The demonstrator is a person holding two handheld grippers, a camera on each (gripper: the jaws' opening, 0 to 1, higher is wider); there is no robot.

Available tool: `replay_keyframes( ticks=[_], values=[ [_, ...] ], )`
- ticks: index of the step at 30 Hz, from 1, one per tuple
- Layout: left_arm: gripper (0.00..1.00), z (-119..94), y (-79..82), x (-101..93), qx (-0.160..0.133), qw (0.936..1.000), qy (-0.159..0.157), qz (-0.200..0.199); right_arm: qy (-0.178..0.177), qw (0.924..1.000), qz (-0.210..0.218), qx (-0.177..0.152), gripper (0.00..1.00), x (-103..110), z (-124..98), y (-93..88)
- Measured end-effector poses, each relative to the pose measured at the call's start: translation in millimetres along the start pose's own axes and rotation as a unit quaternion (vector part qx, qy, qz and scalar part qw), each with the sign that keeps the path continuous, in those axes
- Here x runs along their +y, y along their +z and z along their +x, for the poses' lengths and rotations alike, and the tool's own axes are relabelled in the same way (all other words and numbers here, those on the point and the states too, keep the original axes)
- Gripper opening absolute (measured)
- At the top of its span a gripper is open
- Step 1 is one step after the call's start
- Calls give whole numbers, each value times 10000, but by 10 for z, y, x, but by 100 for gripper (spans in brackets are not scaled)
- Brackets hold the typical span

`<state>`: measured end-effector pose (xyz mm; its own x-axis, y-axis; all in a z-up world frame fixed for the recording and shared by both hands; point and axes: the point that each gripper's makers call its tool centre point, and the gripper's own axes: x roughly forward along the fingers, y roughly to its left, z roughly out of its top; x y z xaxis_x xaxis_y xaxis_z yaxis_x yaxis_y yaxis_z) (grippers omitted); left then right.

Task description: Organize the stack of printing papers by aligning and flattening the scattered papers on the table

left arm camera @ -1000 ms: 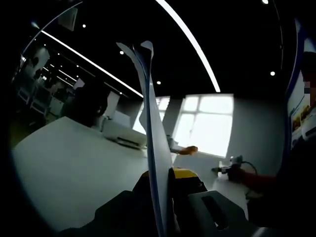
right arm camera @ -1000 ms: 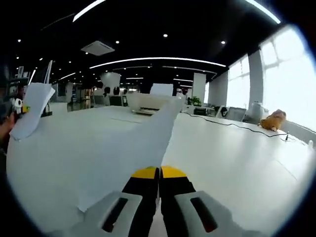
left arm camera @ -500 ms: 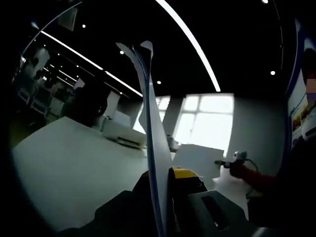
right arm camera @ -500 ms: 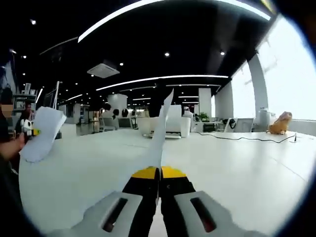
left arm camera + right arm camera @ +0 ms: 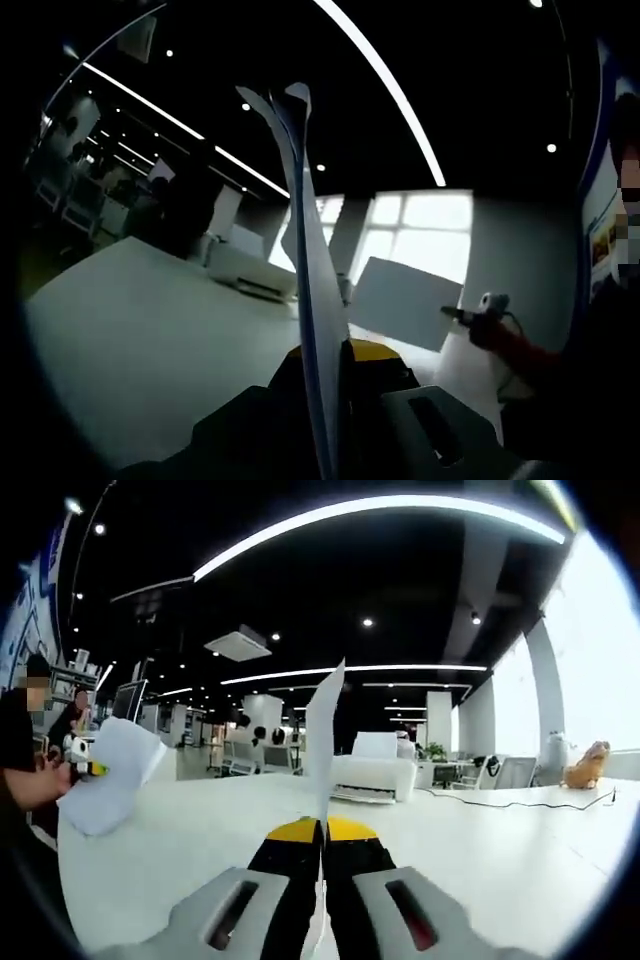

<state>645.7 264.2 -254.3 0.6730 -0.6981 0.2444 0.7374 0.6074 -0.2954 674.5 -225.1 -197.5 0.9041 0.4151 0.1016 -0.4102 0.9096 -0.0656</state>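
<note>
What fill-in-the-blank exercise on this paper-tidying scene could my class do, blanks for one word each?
1. The left gripper is shut on a ____ of white printing papers.
2. The right gripper holds one white paper sheet that stands ____.
3. Both hold their paper above the white ____.
4. The white printer rests on the ____.

Missing words: stack; upright; table; table
</note>
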Motion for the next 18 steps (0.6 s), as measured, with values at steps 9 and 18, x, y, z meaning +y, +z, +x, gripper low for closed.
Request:
replay_keyframes(
  ticks=[9,18],
  values=[
    [6,4,-4,5,11,10000,5,4,220,9994,25,-283,0,190,10,238],
    [6,8,-6,5,20,10000,9,6,480,9968,128,-628,0,401,28,476]
  ],
)
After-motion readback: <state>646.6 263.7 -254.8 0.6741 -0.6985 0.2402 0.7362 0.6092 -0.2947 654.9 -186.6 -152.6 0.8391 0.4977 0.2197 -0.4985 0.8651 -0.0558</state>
